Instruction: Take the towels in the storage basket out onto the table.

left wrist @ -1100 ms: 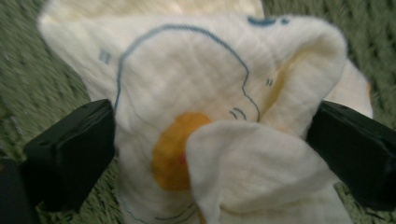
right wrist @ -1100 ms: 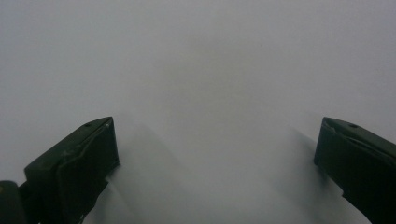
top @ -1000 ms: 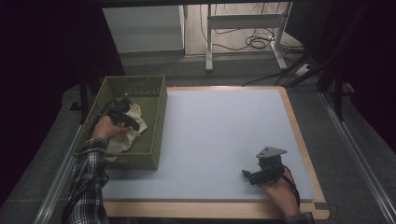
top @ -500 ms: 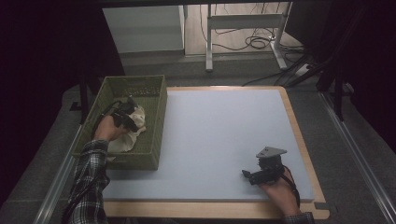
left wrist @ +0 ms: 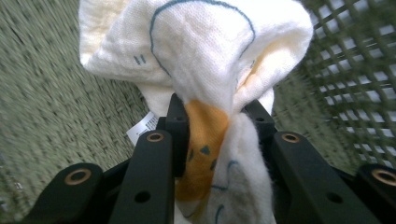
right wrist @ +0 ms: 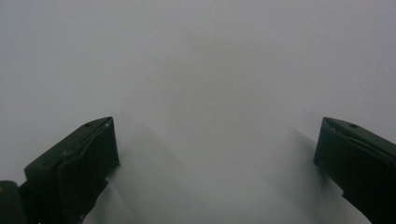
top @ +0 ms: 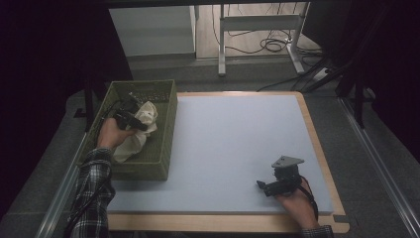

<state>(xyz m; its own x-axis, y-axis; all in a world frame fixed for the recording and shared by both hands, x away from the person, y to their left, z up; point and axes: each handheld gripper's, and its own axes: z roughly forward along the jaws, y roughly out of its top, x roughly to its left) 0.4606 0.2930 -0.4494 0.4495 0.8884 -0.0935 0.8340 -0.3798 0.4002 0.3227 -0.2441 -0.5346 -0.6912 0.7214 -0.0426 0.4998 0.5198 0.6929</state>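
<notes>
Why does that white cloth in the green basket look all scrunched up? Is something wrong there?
Nothing is wrong. The cloth is bunched because the left tongs have just closed on a fold of it, pinching it above the green basket. The right tongs rest open on the blue mat. Nothing looks spilled or broken.

This looks like a lab or test room set up for recording. A wood-rimmed table (top: 317,144) with a pale blue-grey mat (top: 233,148) fills the middle of the high view, hemmed by black curtains (top: 44,59) at left and right. At top centre, loose cables (top: 267,44) lie on bare floor beside a metal desk frame (top: 257,25).
</notes>
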